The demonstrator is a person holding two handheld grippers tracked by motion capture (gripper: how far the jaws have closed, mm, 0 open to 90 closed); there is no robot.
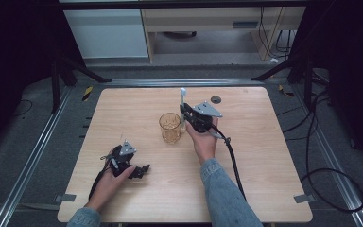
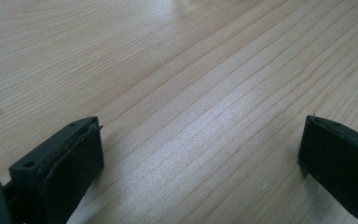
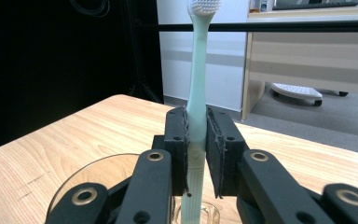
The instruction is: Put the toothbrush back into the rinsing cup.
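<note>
My right gripper (image 3: 196, 135) is shut on a pale green toothbrush (image 3: 198, 84), held upright with its white bristles at the top. In the high view the right gripper (image 1: 185, 113) holds the toothbrush (image 1: 183, 97) just right of an amber glass cup (image 1: 170, 126) that stands mid-table. The cup's rim (image 3: 93, 170) shows below the jaws in the right gripper view. My left gripper (image 1: 142, 170) rests near the table's front left, and its jaws (image 2: 200, 158) stand wide open over bare wood with nothing between them.
A small dark round cap (image 1: 215, 99) lies on the wooden table (image 1: 264, 179) behind the right gripper. A black cable (image 1: 234, 161) trails from the right gripper toward the front edge. Beyond the table stand a desk and dark stands on the floor.
</note>
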